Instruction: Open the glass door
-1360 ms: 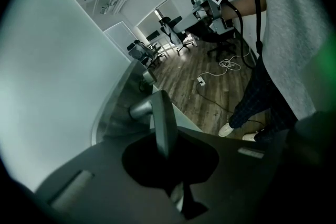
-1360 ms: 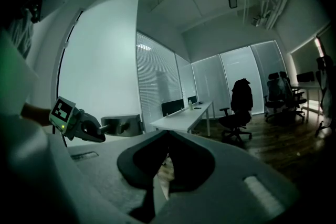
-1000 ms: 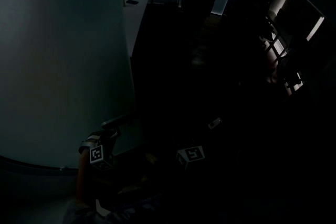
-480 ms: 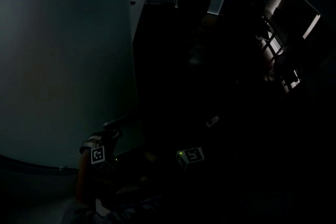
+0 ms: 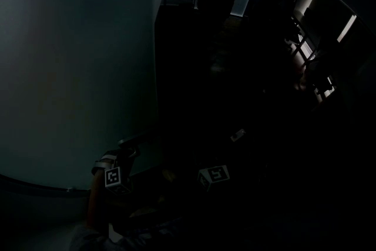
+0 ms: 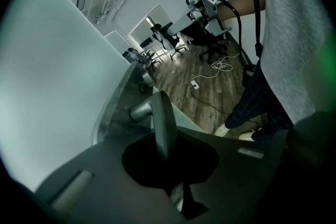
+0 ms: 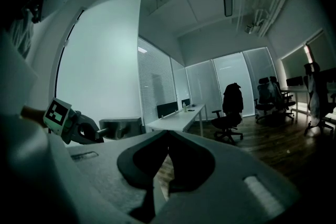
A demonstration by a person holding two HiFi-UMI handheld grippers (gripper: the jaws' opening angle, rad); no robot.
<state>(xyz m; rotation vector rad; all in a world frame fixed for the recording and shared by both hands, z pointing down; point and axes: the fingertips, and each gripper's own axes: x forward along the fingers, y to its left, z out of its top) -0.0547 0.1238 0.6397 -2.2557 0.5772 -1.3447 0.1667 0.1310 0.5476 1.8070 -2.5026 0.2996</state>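
nearest the camera, the left gripper (image 6: 168, 159) is pinching its jaws tight on the flat bar of the door handle (image 6: 162, 115). in the left gripper view the bar is rising straight out of the jaw gap, so its long axis is running along the line of the fingers rather than across them. a short round post (image 6: 137, 111) is branching off the bar to the left and joining it to the frosted glass door (image 6: 58, 86), so the pane is lying just to the left of the fingers, close alongside the gripper. the right gripper (image 7: 167, 139) is hanging off to the side with its jaws pressed together on nothing, pointing roughly level into the room. from its own view the handle is sitting low and to the left, near but apart, so the left gripper is plainly the nearer one. in the dark head view the pane is filling the left half, its right edge bordering a black gap. whether the door is swinging or sliding i cannot tell; either way the coming move is looking like a haul on the bar by the left gripper. farther off, a long desk (image 7: 178, 117) and a chair (image 7: 231, 110) are standing on the wooden floor (image 7: 283, 147).
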